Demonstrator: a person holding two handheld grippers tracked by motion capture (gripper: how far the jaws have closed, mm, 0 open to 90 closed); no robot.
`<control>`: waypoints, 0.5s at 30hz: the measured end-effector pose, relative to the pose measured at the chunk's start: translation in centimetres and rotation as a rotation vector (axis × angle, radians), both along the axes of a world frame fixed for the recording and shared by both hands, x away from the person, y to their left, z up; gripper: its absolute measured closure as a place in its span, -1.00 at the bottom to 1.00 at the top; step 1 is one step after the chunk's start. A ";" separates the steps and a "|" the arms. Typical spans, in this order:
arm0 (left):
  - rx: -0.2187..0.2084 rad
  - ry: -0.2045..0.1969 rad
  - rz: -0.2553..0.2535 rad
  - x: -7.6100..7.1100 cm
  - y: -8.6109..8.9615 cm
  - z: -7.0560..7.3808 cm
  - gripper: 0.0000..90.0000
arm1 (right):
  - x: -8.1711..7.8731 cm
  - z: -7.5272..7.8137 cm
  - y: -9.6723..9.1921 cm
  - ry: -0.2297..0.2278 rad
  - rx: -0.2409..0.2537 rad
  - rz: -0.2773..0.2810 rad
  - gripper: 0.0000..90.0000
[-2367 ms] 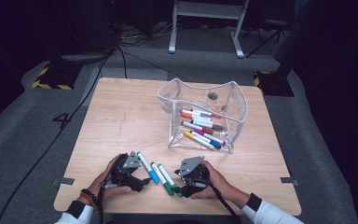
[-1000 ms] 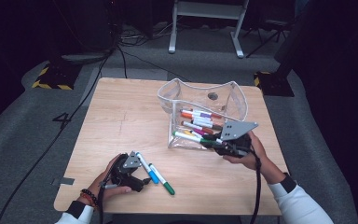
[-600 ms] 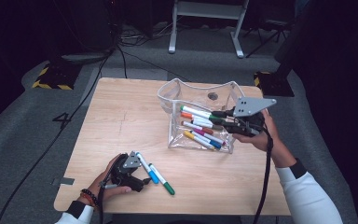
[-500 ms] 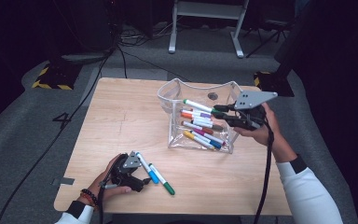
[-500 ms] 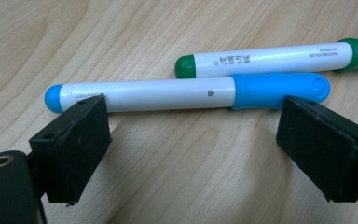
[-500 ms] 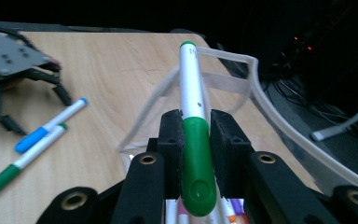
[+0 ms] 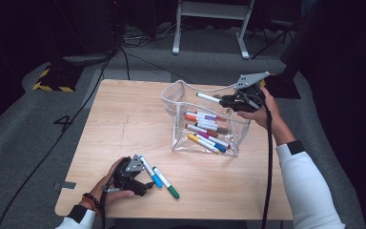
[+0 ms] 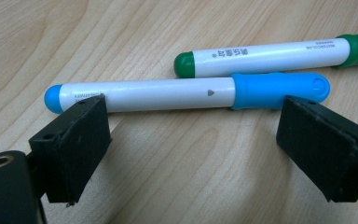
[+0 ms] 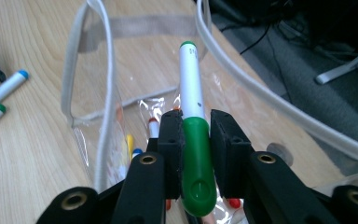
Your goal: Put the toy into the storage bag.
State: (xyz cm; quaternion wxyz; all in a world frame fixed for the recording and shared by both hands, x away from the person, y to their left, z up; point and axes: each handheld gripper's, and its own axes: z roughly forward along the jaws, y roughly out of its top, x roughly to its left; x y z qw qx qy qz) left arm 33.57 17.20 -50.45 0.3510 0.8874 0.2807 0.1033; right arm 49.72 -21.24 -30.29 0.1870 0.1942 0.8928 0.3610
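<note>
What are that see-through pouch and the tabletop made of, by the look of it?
The pouch looks like soft clear plastic, glossy: markers show through its walls, which crinkle and glint. Its rim seems to be a pale fabric band. The tabletop looks like light wood or wood-look laminate, matt, with visible grain.

A "4" is marked on the grey floor.

- Marker in the right tool: white barrel, green cap.
- Near markers: one blue-capped, one green-capped, both white.
- Pouch: clear.
- Tabletop: light woodgrain.
</note>
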 end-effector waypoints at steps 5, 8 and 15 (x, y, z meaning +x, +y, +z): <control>0.000 0.000 0.000 0.0 0.0 0.0 -0.78 | 0.9 -1.1 0.4 0.082 -0.063 0.005 0.67; 0.002 0.000 0.000 0.0 0.0 0.0 -0.78 | 0.9 -1.6 0.5 0.191 -0.097 0.058 0.67; 0.002 -0.001 -0.002 0.0 0.0 0.0 -0.78 | 0.7 -2.1 0.8 0.265 -0.137 0.087 0.67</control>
